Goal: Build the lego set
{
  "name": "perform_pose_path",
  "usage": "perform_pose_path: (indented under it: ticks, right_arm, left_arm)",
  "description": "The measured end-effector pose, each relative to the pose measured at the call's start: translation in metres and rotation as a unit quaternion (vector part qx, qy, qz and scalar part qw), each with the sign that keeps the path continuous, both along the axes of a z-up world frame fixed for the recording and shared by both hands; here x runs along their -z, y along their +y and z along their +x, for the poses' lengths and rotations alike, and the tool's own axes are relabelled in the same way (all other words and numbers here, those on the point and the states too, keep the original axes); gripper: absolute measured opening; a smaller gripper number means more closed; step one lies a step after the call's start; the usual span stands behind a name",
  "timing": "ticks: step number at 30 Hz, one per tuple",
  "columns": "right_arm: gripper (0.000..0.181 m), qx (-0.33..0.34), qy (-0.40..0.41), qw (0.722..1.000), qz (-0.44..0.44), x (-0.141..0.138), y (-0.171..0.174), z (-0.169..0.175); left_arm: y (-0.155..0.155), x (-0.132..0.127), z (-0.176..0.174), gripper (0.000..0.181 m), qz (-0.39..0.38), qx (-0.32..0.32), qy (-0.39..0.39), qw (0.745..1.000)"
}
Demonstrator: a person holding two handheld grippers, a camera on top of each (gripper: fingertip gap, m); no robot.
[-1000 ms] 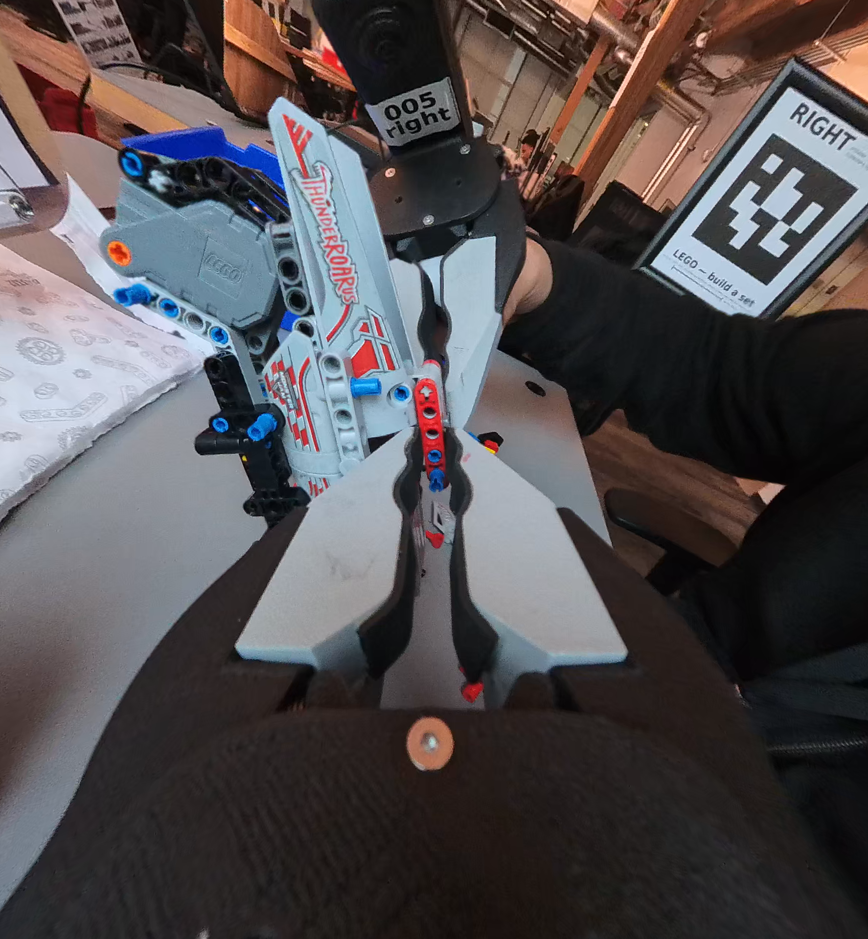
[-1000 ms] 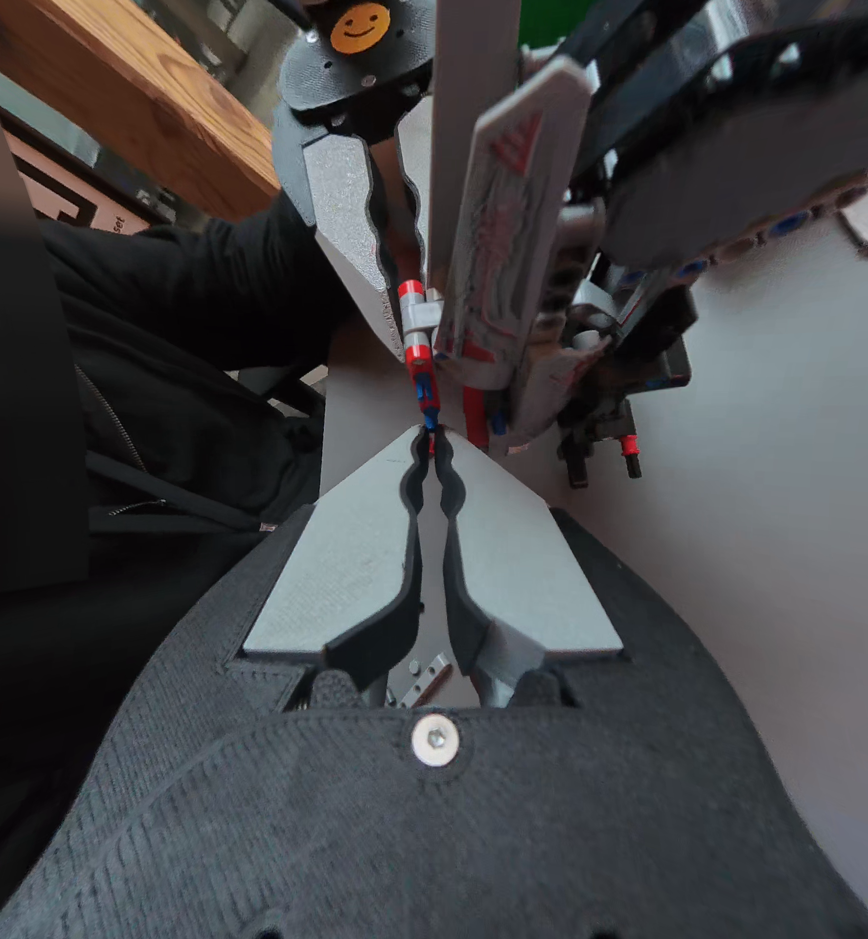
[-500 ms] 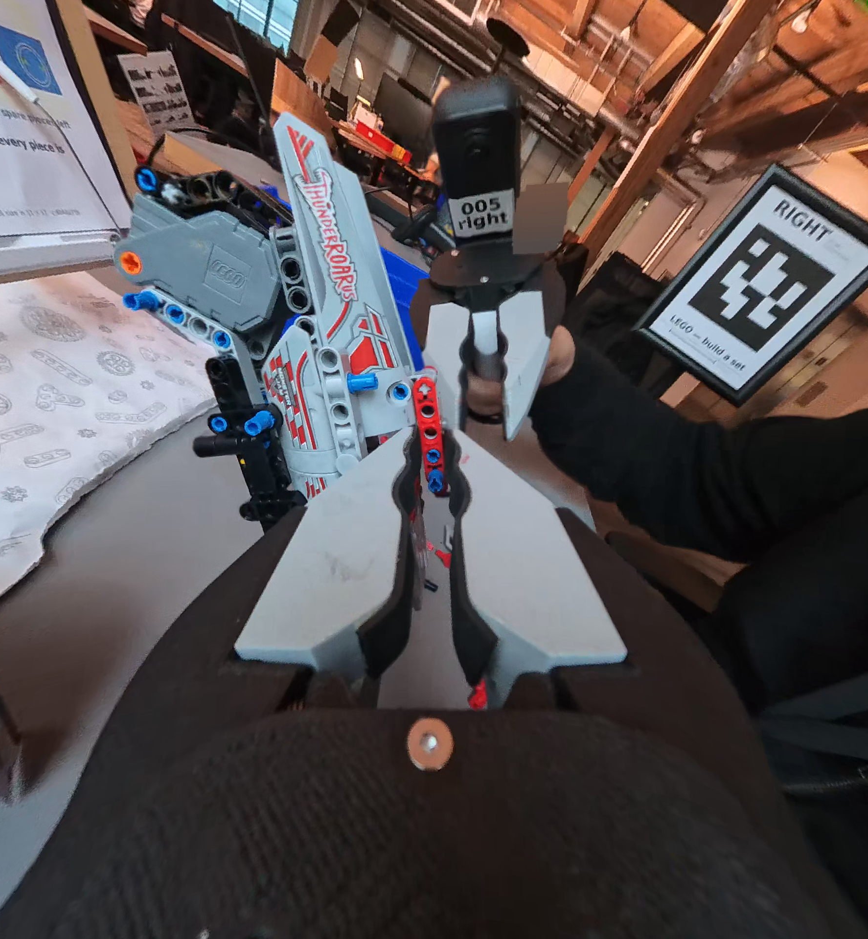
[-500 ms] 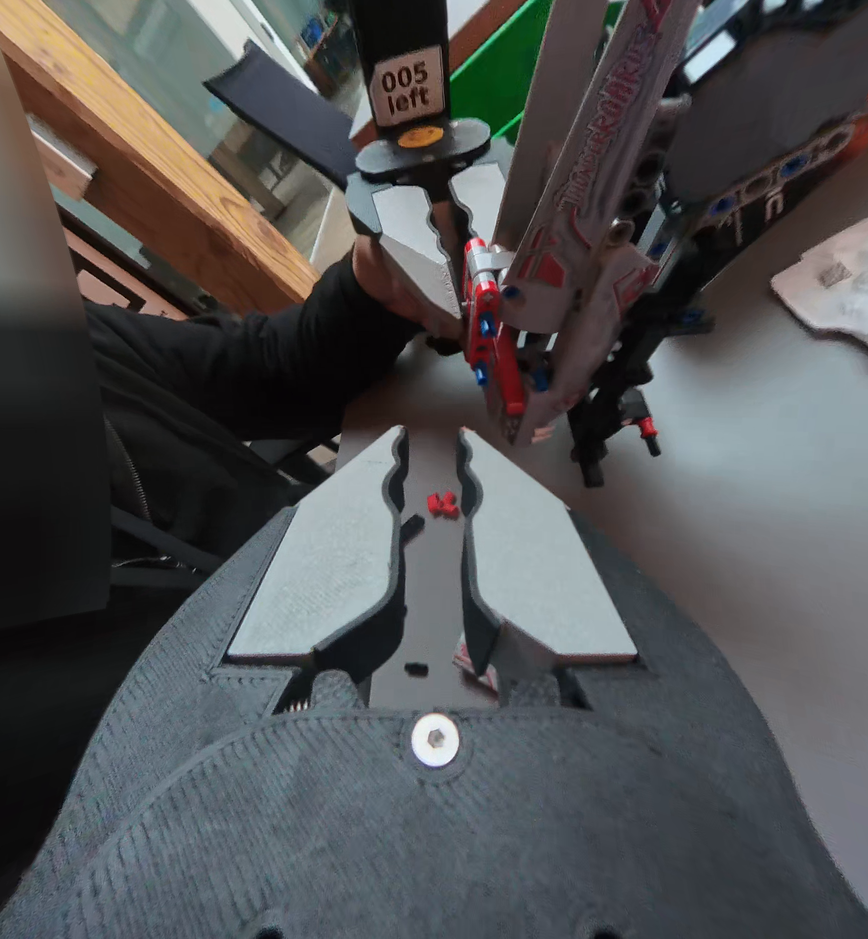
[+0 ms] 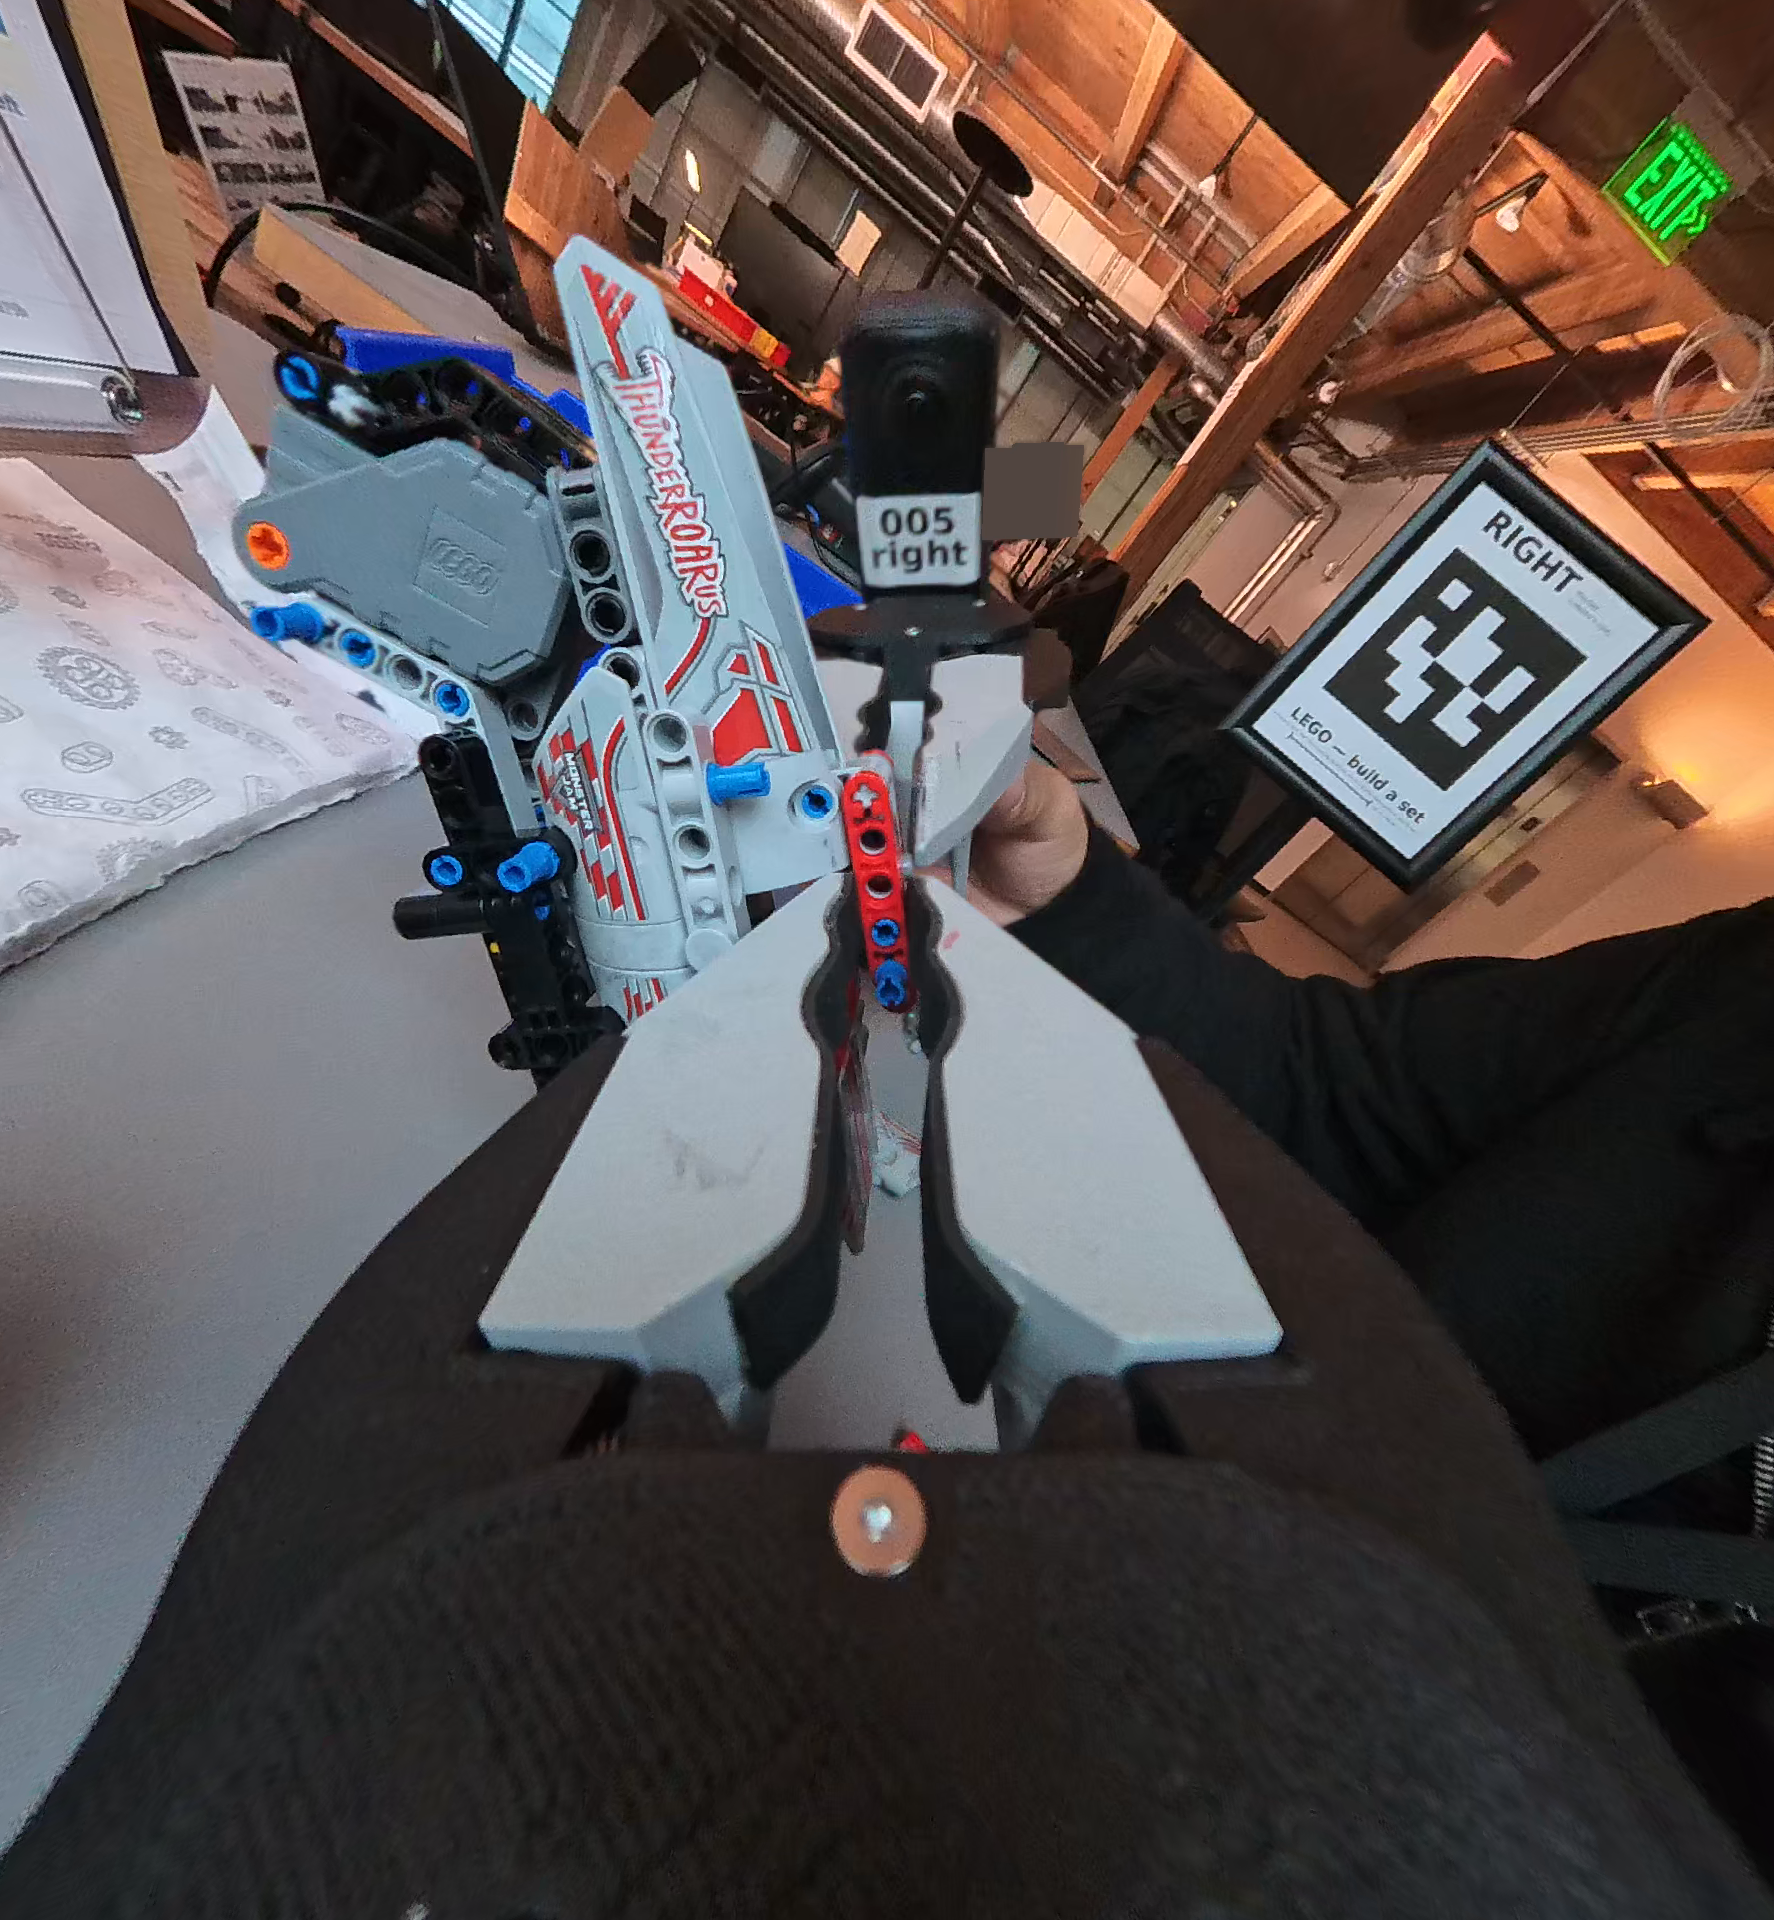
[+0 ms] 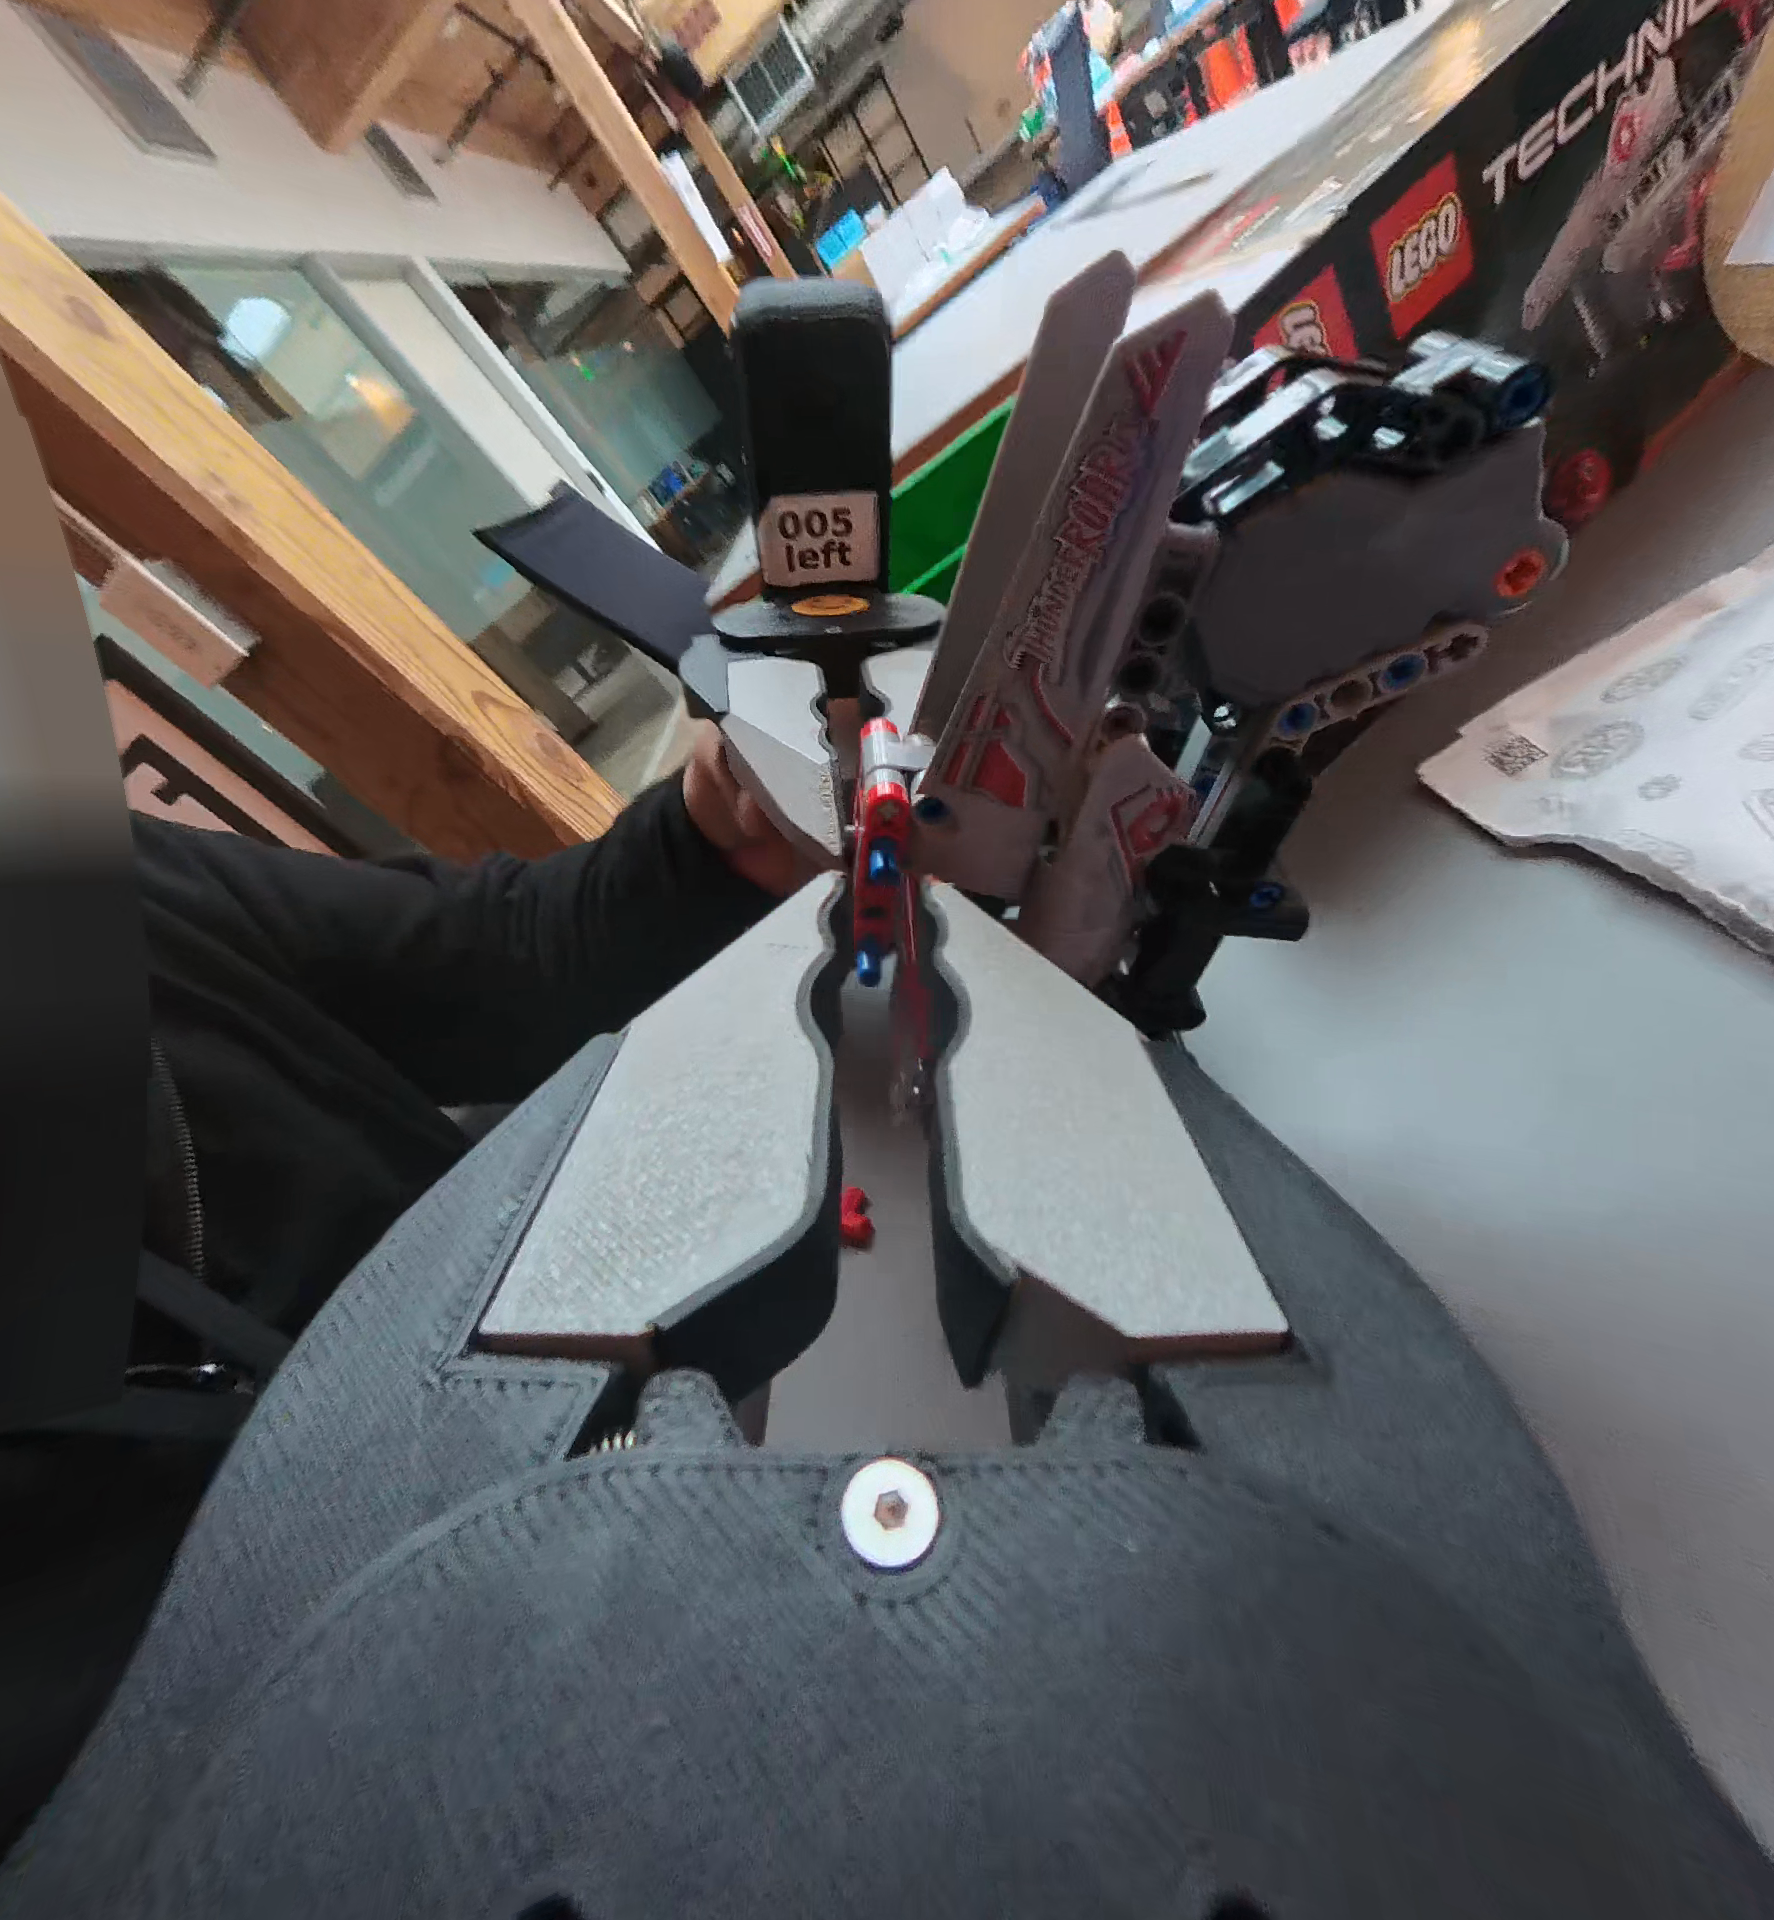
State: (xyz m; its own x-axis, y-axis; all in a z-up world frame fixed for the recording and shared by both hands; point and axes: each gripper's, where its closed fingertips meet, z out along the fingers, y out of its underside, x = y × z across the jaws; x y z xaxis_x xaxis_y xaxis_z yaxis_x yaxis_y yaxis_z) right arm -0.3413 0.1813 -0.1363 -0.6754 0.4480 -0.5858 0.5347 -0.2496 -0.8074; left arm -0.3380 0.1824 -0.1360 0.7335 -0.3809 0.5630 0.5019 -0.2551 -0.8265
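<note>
- Two grippers meet at one red beam [image 5: 881, 883] fixed to the lego model [image 5: 654, 665], which stands upright on the grey surface [image 5: 156, 1091]
- Left gripper [image 5: 881, 940]: jaws narrowed to a slim gap, clenched on the beam's lower end at 12 o'clock in its view
- Right gripper [image 6: 885, 914]: jaws a little apart with the beam between the tips; whether they grip it cannot be told
- Small red piece [image 6: 855, 1216] lies on the surface between the right fingers [image 6: 685, 1143]
- Printed paper bag [image 5: 62, 717] at 9 o'clock of the model
</note>
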Motion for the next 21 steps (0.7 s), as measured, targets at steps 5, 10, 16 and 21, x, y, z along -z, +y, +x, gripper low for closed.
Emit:
perform_pose_path:
  ticks: [5,10,16,21]
  right_arm:
    - [0.003,0.010,-0.004,0.996,-0.092,-0.007,-0.002,-0.005]
    - [0.003,0.026,0.000,0.995,-0.091,-0.003,-0.005,-0.009]
    - [0.004,0.016,-0.002,0.987,-0.157,-0.012,-0.002,-0.009]
    - [0.003,0.055,-0.004,0.988,-0.147,-0.013,0.002,-0.014]
  left_arm:
    - [0.000,-0.004,-0.004,0.007,0.009,-0.011,-0.007,1.000]
    - [0.002,-0.001,-0.006,0.007,0.007,-0.023,-0.019,1.000]
    - [0.002,-0.008,-0.007,0.007,0.033,-0.040,-0.033,0.998]
    - [0.004,-0.010,-0.011,0.007,0.046,-0.069,-0.058,0.995]
